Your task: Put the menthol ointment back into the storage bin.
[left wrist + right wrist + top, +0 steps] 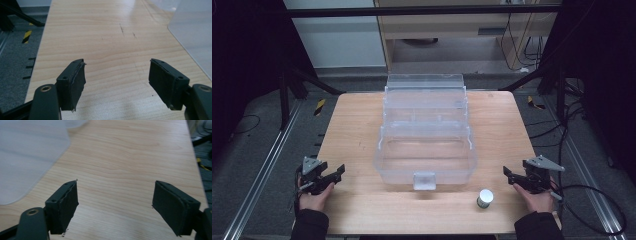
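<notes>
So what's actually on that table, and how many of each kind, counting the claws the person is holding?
Clear plastic organiser box, lid open: 1
Small round white-topped container: 1
Hand-held claws, left claw and right claw, both open and holding nothing: 2
Total: 4
</notes>
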`<state>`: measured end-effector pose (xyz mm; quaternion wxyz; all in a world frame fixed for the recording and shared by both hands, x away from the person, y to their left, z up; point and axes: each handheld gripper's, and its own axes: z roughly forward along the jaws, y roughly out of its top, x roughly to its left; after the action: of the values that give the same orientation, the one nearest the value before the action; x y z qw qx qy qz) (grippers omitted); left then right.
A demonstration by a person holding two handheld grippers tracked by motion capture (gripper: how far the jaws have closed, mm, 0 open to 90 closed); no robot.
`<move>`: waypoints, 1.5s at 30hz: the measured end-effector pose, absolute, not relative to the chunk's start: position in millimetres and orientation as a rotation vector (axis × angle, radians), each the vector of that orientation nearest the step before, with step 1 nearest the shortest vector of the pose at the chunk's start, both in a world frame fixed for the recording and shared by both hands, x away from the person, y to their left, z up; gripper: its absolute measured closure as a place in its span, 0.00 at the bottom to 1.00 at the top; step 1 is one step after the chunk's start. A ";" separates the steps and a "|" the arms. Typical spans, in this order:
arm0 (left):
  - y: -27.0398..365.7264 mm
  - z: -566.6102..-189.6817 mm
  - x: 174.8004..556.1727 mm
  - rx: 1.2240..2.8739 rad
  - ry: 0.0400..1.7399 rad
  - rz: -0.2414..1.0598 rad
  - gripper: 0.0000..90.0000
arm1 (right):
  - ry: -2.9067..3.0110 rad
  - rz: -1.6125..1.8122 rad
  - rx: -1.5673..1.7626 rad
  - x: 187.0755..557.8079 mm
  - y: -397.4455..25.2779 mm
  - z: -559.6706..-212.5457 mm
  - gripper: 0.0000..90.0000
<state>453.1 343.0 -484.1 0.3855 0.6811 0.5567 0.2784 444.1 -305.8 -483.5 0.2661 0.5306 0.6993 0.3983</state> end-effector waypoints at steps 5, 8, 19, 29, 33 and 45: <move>342.8 -484.9 453.9 1.733 1.418 0.705 0.33 | 1.964 1.088 1.348 441.1 -300.5 -473.4 0.31; 343.5 -485.1 455.1 1.718 1.432 0.704 0.33 | 2.018 1.059 1.313 441.0 -295.1 -462.9 0.30; 338.2 -484.3 454.1 1.744 1.416 0.710 0.32 | 2.169 1.111 1.199 445.4 -280.7 -426.5 0.30; 336.4 -485.1 455.1 1.767 1.411 0.711 0.33 | 2.301 1.055 1.077 449.4 -269.8 -400.7 0.31; 336.5 -485.5 455.6 1.775 1.411 0.713 0.33 | 2.346 1.032 1.025 448.0 -266.2 -391.7 0.31; 334.7 -486.8 456.5 1.796 1.408 0.708 0.33 | 2.521 0.907 0.824 442.6 -243.0 -372.7 0.29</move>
<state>456.5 334.7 -486.8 0.3674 0.6993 0.5479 0.2755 442.6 -243.0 -372.7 0.1683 0.2898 0.8865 0.3191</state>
